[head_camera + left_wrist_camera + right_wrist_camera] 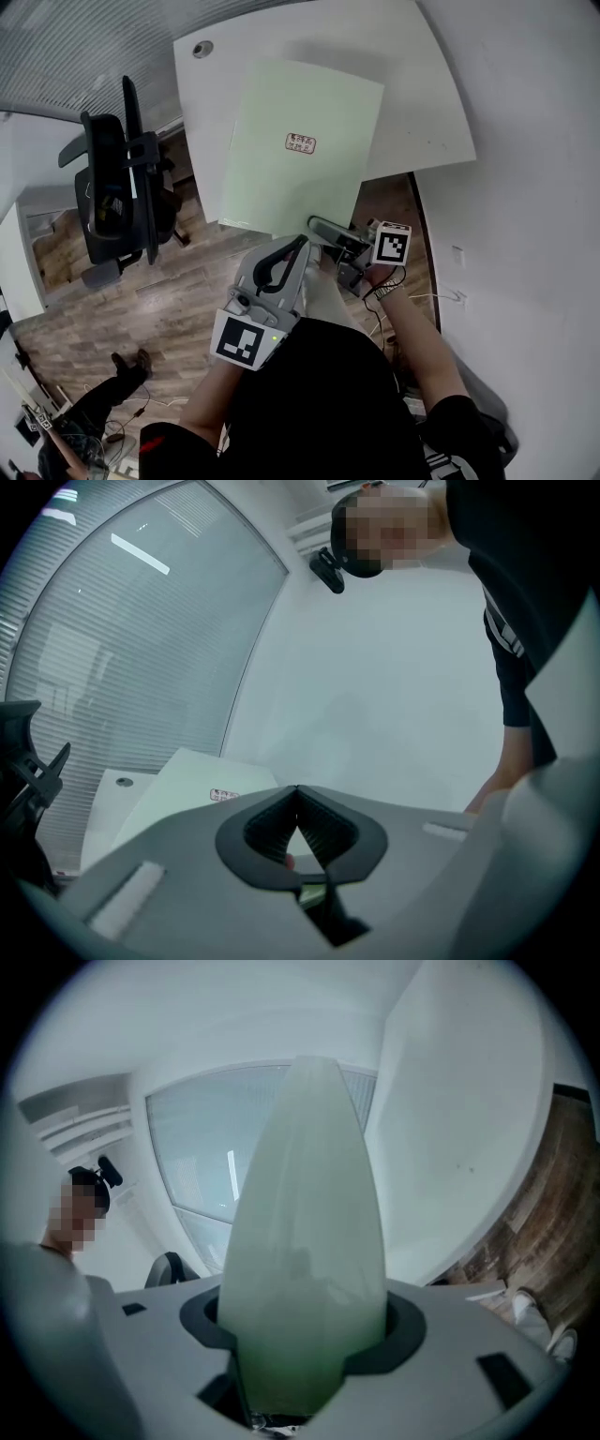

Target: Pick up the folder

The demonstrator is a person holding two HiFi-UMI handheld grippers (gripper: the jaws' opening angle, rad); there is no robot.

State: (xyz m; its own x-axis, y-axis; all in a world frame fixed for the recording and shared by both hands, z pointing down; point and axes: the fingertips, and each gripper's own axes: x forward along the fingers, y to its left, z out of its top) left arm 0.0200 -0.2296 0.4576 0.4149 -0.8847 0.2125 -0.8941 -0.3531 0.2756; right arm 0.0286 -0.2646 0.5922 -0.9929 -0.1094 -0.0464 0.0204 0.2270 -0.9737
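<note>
The pale green folder (281,178) with a small red label hangs tilted over the white table (422,103), its near edge past the table's front. My right gripper (325,229) is shut on that near edge. In the right gripper view the folder (305,1241) fills the space between the jaws of the right gripper (305,1327) and rises away from them. My left gripper (300,246) sits just below the folder's near edge, shut with nothing in it. In the left gripper view the left gripper (298,794) has its pads meeting at the tips, and the folder (192,780) lies beyond, to the left.
A black office chair (117,187) stands on the wood floor left of the table. A person (94,403) is at the lower left. A white wall (534,234) runs along the right. The table has a round cable hole (202,49) at its far left corner.
</note>
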